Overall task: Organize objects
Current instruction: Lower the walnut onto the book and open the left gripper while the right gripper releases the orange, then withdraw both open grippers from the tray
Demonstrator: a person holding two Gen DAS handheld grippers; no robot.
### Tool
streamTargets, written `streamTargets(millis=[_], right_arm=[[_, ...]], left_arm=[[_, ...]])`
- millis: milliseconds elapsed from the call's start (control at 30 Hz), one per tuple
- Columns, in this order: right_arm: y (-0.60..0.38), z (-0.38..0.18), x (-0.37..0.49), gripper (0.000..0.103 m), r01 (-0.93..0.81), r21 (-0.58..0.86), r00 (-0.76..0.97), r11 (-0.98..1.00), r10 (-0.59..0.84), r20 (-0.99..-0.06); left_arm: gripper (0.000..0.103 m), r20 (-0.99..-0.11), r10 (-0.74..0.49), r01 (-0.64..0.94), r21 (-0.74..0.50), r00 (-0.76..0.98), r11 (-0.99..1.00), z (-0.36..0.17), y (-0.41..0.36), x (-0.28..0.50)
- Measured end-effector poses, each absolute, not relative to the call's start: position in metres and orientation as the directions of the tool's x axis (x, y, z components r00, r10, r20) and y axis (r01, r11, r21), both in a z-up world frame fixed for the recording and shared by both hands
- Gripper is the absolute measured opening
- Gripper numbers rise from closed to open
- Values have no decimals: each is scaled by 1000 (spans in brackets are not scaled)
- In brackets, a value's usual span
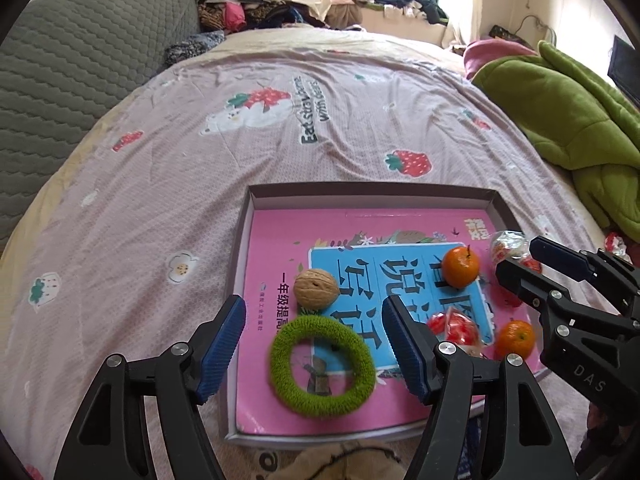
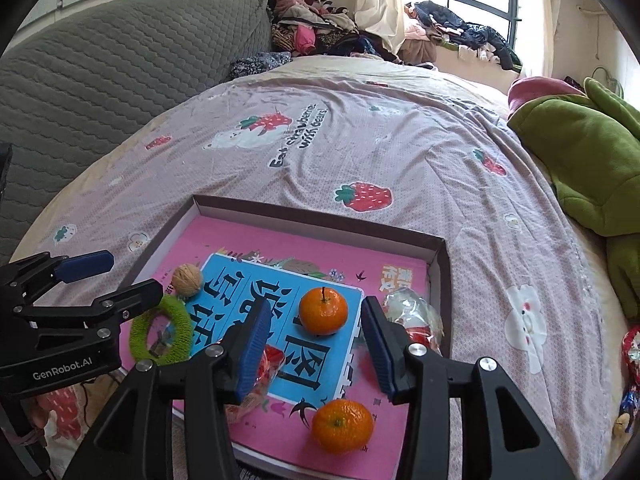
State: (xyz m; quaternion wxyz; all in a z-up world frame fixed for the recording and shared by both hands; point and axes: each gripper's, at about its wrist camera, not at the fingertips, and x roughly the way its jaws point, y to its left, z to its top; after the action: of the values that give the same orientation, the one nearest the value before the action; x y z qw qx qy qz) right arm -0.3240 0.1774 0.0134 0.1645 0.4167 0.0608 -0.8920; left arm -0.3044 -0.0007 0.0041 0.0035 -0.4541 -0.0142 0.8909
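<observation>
A shallow box tray (image 1: 360,191) (image 2: 320,216) lies on the bed with a pink book (image 1: 272,248) (image 2: 208,236) as its floor. On the book rest a walnut (image 1: 316,289) (image 2: 187,278), a green fuzzy ring (image 1: 322,366) (image 2: 160,334), two oranges (image 1: 460,267) (image 1: 515,339) (image 2: 323,311) (image 2: 342,426) and red candy packets (image 1: 454,326) (image 2: 412,312). My left gripper (image 1: 316,320) (image 2: 112,280) hangs open above the ring, touching nothing. My right gripper (image 2: 316,318) (image 1: 534,266) is open over the far orange, its pads clear of it.
The pink strawberry bedsheet (image 1: 200,160) (image 2: 360,152) spreads beyond the tray. A green blanket (image 1: 560,120) (image 2: 580,140) is heaped at the right, a grey quilted headboard (image 1: 80,60) at the left. Clothes are piled at the back. Wrapped sweets (image 2: 632,352) lie by the bed's right edge.
</observation>
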Motion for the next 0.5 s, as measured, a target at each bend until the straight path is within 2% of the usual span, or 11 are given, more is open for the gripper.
streamTargets(millis=[500], right_arm=[[183, 56, -273, 47, 317, 45, -664, -947, -255, -703]], left_arm=[[72, -743, 4, 21, -24, -670, -999, 36, 0, -247]])
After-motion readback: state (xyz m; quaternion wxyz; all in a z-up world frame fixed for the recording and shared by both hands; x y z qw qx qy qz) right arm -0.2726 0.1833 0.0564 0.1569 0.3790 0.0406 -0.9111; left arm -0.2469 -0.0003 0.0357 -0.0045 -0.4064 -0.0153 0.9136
